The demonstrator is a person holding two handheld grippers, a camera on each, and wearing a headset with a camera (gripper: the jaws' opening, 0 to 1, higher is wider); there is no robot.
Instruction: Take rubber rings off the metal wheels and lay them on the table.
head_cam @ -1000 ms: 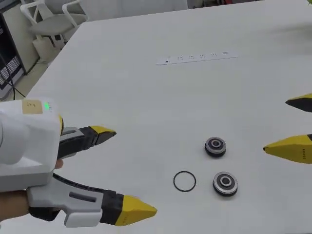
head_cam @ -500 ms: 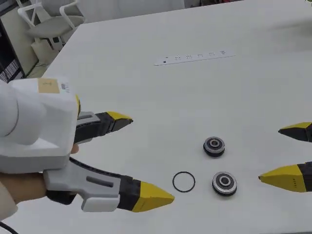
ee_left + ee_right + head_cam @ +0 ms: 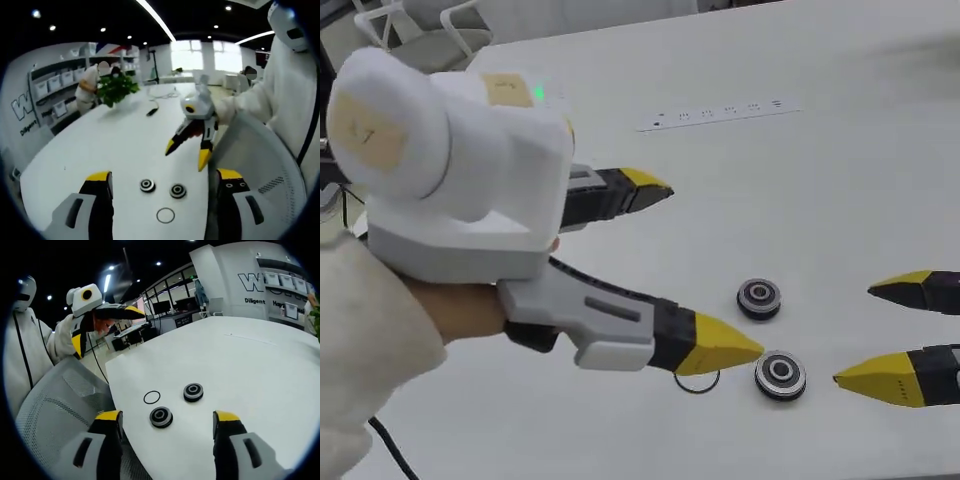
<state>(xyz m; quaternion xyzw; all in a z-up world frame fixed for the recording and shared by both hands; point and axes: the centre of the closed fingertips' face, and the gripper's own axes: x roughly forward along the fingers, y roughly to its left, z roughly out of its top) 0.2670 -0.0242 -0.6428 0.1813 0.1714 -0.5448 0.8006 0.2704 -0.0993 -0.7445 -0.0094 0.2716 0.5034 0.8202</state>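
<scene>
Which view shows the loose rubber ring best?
Left gripper view: the rubber ring lies whole, centred between its jaws. Right gripper view has it whole, off-centre; in head view the left gripper covers part.

Half hidden behind left gripper lower jaw: rubber ring. Cropped at 4 o'clock edge: right gripper.

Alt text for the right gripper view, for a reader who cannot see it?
Two metal wheels sit on a white table just ahead of the open right gripper, with a loose rubber ring lying flat beside them. The left gripper, also open, hangs at upper left, held by a person in white.
</scene>
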